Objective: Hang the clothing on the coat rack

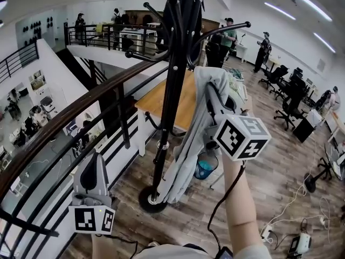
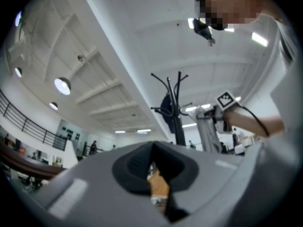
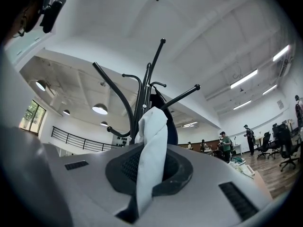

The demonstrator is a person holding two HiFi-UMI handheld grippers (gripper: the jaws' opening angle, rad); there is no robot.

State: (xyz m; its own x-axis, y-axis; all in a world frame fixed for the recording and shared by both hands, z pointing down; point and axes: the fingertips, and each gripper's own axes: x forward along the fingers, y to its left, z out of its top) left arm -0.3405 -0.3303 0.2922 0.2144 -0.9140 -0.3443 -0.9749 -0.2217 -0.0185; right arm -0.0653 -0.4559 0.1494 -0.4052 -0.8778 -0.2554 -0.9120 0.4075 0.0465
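Head view: the right tongs were up high, just beside the coat rack. The left tongs were down low by the railing.
Right tongs: shut tight on a fold of the pale clothing.
Left tongs: closed, with nothing in them.
Clothing: it hung long and straight down from the right tongs, next to the rack, with its bottom near the round foot.
Hook: the nearest hook stuck out above the pinched end, so the clothing probably had to go up and over it.
Nearer hand: the right one; the left was well apart.
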